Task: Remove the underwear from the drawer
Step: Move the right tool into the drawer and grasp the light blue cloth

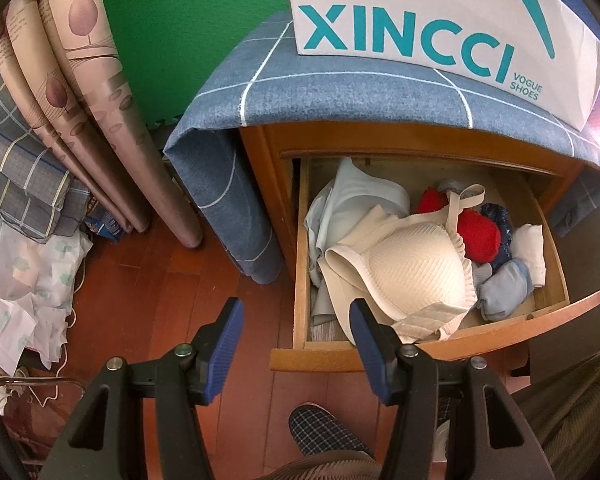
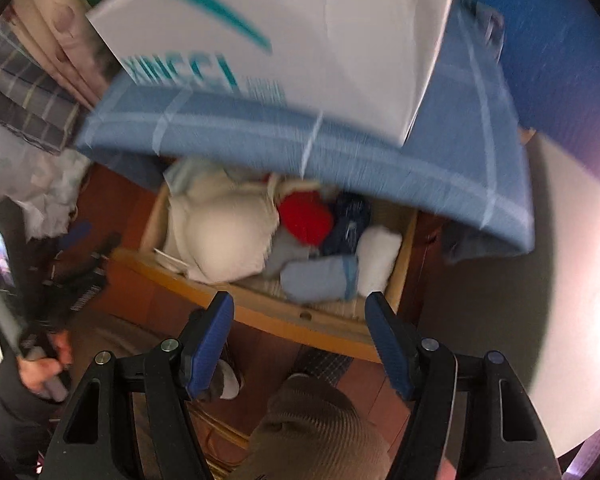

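The underwear is lying heaped in the open wooden drawer [image 1: 500,330]: a cream bra [image 1: 412,268] is sitting on top toward the left, with a red piece [image 1: 478,236], a dark blue one [image 1: 500,220], a white folded one [image 1: 530,252] and a light blue roll [image 1: 500,288] crowding beside it. The left tongs [image 1: 296,328] are hanging wide apart, gripping nothing, just before the drawer's front corner. The right tongs [image 2: 300,320] are likewise gaping empty above the drawer front. A white shoe box [image 1: 440,20] is resting on the blue checked cloth [image 1: 340,92] covering the cabinet.

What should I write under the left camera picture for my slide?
Open left gripper hovers by an open drawer holding a cream bra and folded underwear.
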